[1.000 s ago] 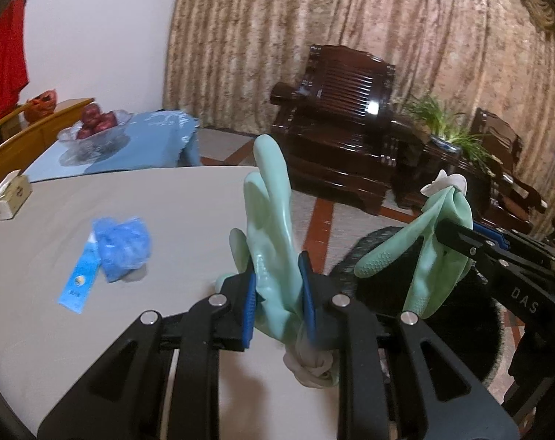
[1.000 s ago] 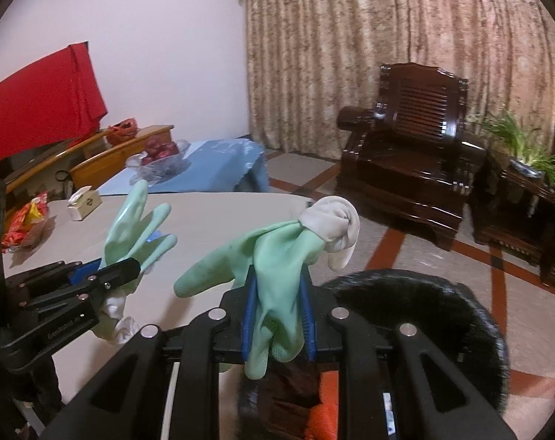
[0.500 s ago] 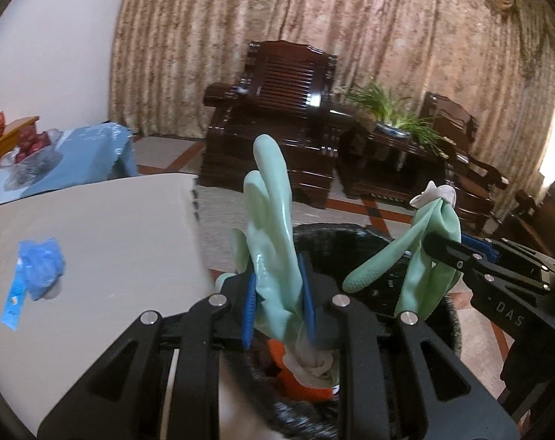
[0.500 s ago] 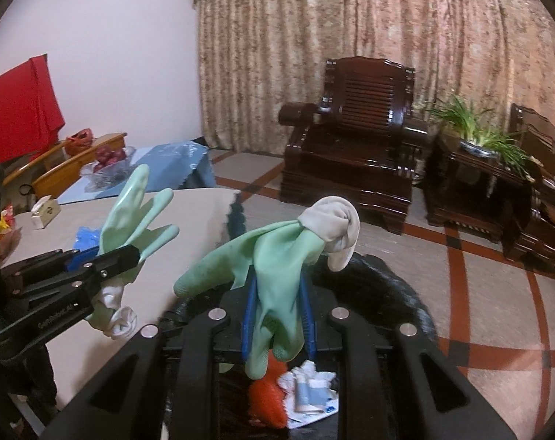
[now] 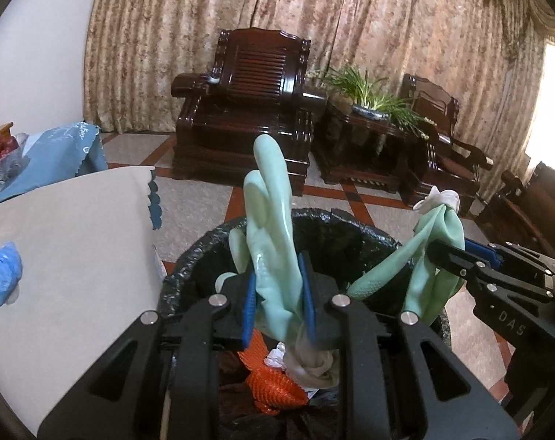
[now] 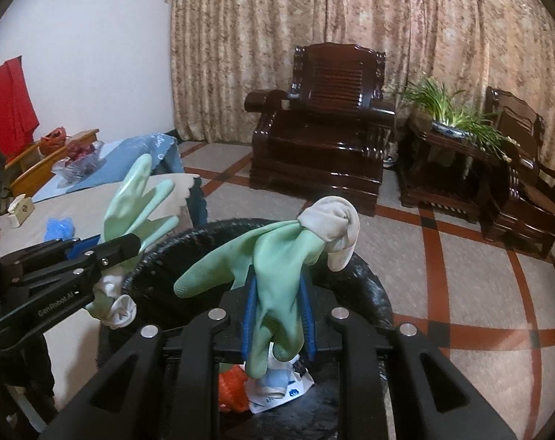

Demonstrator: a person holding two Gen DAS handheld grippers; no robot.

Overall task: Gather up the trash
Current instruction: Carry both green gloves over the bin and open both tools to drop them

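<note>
With one green glove [image 5: 273,242] clamped in the left gripper [image 5: 277,293] and the other glove [image 6: 277,278] in the right gripper [image 6: 277,311], both held over the bin [image 5: 350,231], release is best made once cuffs hang inside the rim.

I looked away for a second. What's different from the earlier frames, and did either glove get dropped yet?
Both hand-held grippers swung off the table and now sit over the black-lined trash bin, with the orange net and paper scraps showing below. Neither glove was dropped: the left hand-held gripper still clamps its green glove, and the right hand-held gripper still clamps its own green glove. The blue wrapper stays on the table.
</note>
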